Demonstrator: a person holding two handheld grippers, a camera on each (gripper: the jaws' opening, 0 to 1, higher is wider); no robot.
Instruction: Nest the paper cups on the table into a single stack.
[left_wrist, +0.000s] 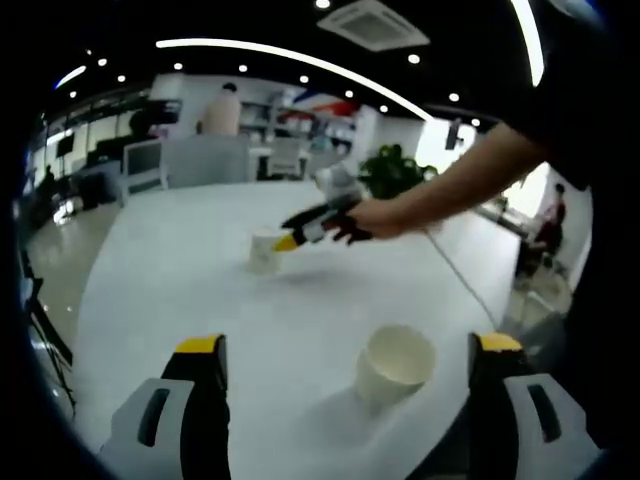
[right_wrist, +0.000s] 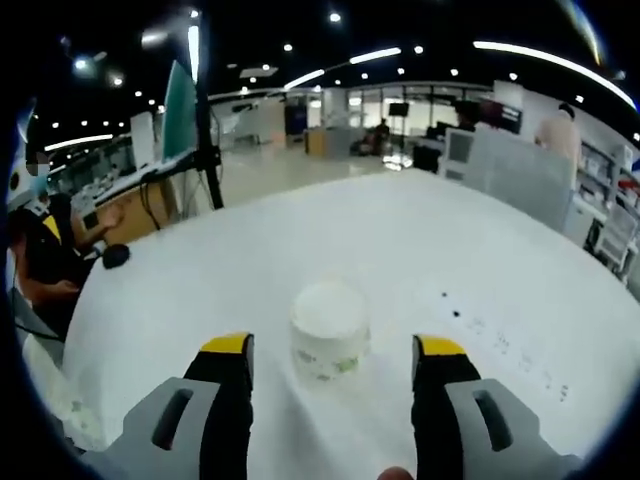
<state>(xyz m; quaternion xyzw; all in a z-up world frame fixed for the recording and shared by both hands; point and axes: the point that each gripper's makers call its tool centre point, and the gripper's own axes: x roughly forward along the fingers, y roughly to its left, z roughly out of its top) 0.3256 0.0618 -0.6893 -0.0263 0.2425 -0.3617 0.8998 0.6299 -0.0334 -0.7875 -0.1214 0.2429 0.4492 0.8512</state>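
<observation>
Left gripper view: left gripper (left_wrist: 345, 375) low over the round white worktop (left_wrist: 170, 280), yellow-tipped jaws wide apart, nothing between them but a white paper cup (left_wrist: 395, 362) tipped on its side, mouth toward the camera, nearer the right-hand jaw and close to the worktop's near edge. Farther in, a second white paper cup (left_wrist: 264, 250) upright near the middle, with the right gripper (left_wrist: 290, 240) reaching in from the right at its rim, held in a person's hand (left_wrist: 375, 217) on an outstretched arm. Broad bare surface to the left and beyond; rim curving away on the right.

Right gripper view: same upright cup (right_wrist: 329, 342) standing between the right gripper's (right_wrist: 330, 365) parted jaws, untouched on either side. Open white surface ahead, a few small dark specks (right_wrist: 457, 314) to the right. Past the far edge, an open office with ceiling lights, desks, monitors; a seated person (right_wrist: 45, 250) at the left.
</observation>
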